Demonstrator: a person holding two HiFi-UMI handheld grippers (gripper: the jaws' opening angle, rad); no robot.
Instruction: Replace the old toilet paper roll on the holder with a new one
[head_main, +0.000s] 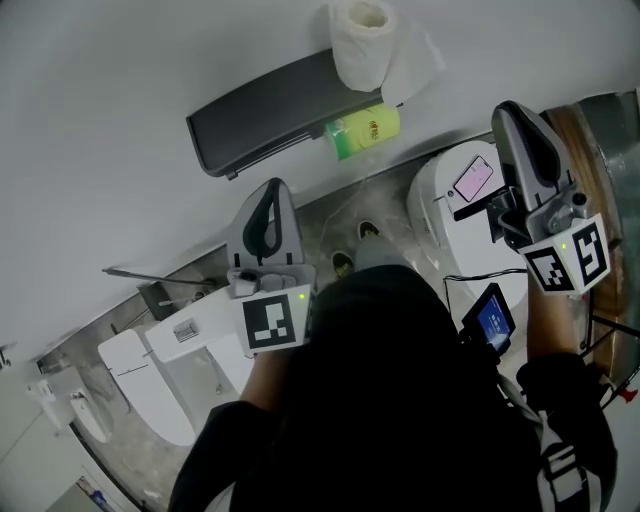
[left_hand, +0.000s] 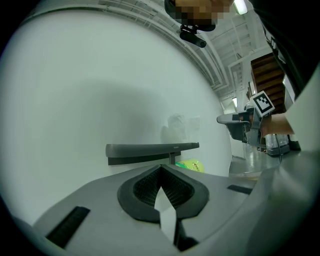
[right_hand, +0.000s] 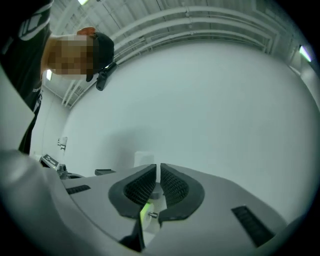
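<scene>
A dark grey holder shelf (head_main: 265, 112) is fixed to the white wall. A white toilet paper roll (head_main: 362, 45) stands on its right end with a loose sheet hanging off. Under that end sits a yellow-green roll-shaped thing (head_main: 365, 128). My left gripper (head_main: 268, 200) is shut and empty, pointing at the wall below the shelf. In the left gripper view the shelf (left_hand: 150, 148) and the green thing (left_hand: 191, 165) lie just past my jaws. My right gripper (head_main: 527, 135) is shut and empty, held off to the right of the holder. In the right gripper view it (right_hand: 158, 169) faces bare wall.
A white toilet (head_main: 445, 215) with a pink phone (head_main: 473, 180) on its tank stands below the right gripper. Another white toilet (head_main: 150, 375) is at lower left. A small device with a blue screen (head_main: 493, 320) hangs by the person's dark-clothed body.
</scene>
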